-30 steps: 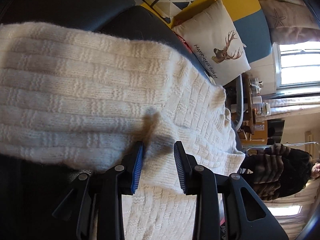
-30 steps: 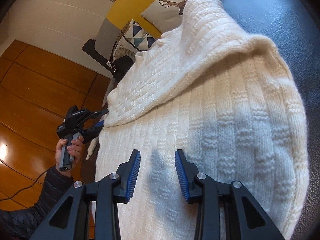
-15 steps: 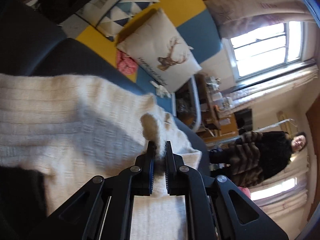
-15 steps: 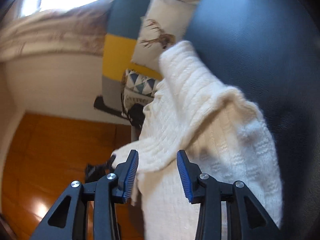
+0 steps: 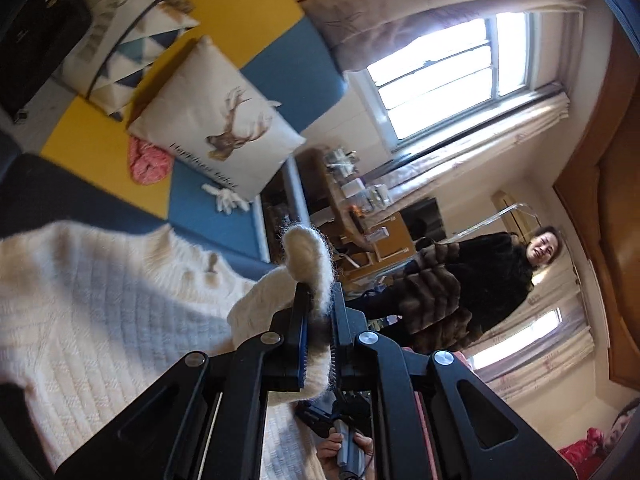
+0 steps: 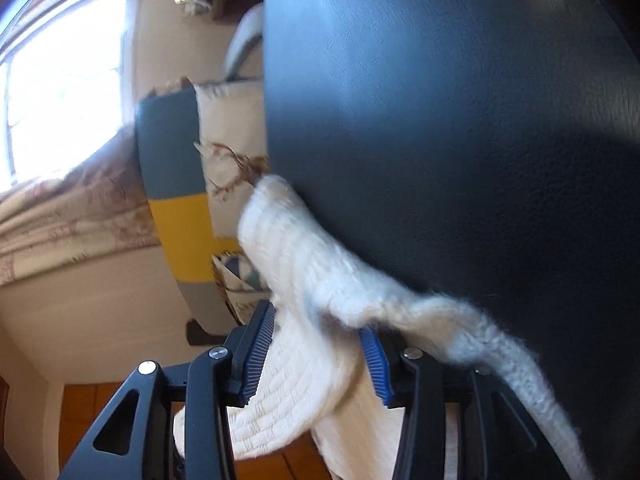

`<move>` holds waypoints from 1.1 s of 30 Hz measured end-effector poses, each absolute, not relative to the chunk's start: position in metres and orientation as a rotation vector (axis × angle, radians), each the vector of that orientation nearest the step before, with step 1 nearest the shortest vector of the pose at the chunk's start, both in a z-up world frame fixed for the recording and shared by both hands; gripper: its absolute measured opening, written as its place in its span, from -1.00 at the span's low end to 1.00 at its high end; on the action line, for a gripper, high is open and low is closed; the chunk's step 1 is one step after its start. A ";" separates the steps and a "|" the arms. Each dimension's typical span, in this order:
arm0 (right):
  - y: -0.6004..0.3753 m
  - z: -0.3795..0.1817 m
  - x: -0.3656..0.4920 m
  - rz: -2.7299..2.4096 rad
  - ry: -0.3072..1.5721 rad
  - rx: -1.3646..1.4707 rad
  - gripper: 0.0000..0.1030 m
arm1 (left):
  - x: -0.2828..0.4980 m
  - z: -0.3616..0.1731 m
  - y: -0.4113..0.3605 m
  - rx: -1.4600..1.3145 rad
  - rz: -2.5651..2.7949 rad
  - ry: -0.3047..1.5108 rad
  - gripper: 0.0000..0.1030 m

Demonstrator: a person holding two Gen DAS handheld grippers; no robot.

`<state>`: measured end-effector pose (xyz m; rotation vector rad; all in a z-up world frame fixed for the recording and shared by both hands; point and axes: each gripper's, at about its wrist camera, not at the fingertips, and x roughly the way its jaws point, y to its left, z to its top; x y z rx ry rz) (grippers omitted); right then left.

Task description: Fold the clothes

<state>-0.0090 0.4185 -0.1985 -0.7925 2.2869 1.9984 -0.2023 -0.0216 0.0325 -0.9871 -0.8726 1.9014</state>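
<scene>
Dark leather seat surface point(image 6: 460, 128) fills the right wrist view's upper right, with a white knit sweater point(image 6: 304, 264) draped across it and spilling down to the lower centre. Nearest the lens, the right gripper point(image 6: 316, 356) has its blue pads spread and opening; sweater fabric lies between them, and whether the pads touch it is unclear. Behind, at centre left, sit a blue-and-yellow panel point(image 6: 172, 184) and a bright window point(image 6: 60, 84) at upper left.

Left wrist view: the left gripper point(image 5: 318, 332) at lower centre is pressed together, pinching a fuzzy fold of the sweater point(image 5: 100, 320) that sticks up above the tips; the rest of the knit spreads over the left half of the frame. At bottom centre a hand point(image 5: 344, 452) grips a dark handle. Farther back at upper left lean a deer-print pillow point(image 5: 216, 136) and a triangle-pattern pillow point(image 5: 120, 60). A pink item point(image 5: 148, 162) lies below the deer pillow. At right centre stands a person in a dark fur coat point(image 5: 452, 288), with a window point(image 5: 452, 76) and curtains point(image 5: 420, 4) beyond.
</scene>
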 end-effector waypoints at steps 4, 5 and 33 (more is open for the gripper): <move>0.426 -0.190 -0.007 2.042 2.299 -0.694 -0.08 | -0.193 0.054 -0.026 -0.888 1.954 -0.805 -0.84; 0.425 -0.194 -0.004 2.022 2.305 -0.699 -0.05 | -0.192 0.051 -0.029 -0.889 1.974 -0.792 -0.83; 0.432 -0.172 -0.012 2.378 1.622 -1.139 -0.60 | -0.186 -0.154 -0.100 -1.545 2.150 -0.913 -0.82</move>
